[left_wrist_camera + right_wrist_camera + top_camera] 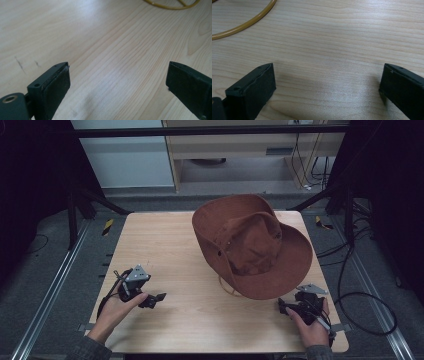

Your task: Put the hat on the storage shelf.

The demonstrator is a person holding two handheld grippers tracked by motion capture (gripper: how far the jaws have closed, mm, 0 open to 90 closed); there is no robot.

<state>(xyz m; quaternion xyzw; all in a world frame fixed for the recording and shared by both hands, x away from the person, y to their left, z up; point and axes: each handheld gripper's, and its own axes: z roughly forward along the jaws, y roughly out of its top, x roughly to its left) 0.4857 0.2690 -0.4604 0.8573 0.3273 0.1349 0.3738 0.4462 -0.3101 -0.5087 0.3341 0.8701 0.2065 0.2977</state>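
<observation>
A brown suede wide-brimmed hat (pixel 252 245) rests tilted on a yellowish wire stand (pixel 227 287) at the table's middle right. My left gripper (pixel 156 299) lies low on the table at the front left, held by a hand, its jaws wide open over bare wood (pixel 117 72). My right gripper (pixel 283 306) sits at the front right, just below the hat's brim, also open with nothing between its jaws (pixel 327 82). An arc of the stand's yellow ring (pixel 244 25) curves across the upper left of the right gripper view, and another piece of the ring (pixel 172 5) shows at the top of the left gripper view.
The light wooden table (pixel 170 250) stands on a dark floor with metal rails either side. Black cables (pixel 360 295) coil on the floor at the right. A pale cabinet (pixel 240 155) stands beyond the table's far edge.
</observation>
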